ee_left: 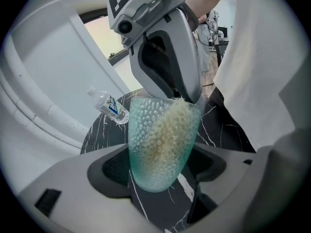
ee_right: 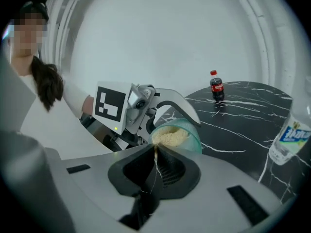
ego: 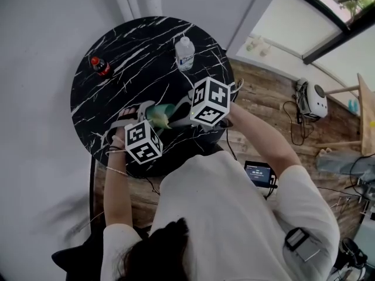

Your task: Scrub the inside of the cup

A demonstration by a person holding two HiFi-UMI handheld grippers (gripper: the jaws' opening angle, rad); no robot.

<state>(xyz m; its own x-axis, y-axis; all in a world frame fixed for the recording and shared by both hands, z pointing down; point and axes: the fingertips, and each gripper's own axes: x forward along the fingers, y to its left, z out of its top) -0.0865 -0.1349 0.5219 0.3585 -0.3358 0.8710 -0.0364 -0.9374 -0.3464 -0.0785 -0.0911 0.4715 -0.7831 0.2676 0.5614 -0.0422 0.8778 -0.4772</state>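
A teal dimpled cup (ee_left: 146, 149) sits between the jaws of my left gripper (ee_left: 160, 168), which is shut on its lower half. Inside it is a pale yellow sponge (ee_left: 171, 125), showing through the wall. In the right gripper view the sponge (ee_right: 170, 137) fills the cup's mouth (ee_right: 193, 130), and my right gripper (ee_right: 155, 148) is shut on the sponge's near edge, right at the rim. In the head view the cup (ego: 159, 115) lies tilted over the table's front part, between the left gripper (ego: 140, 122) and the right gripper (ego: 179, 113).
On the round black marble table (ego: 117, 57) a clear water bottle (ego: 184, 52) stands at the back right. A small cola bottle (ego: 99, 65) stands at the far left. To the right lies a wooden floor with a white device (ego: 312, 98) and cables.
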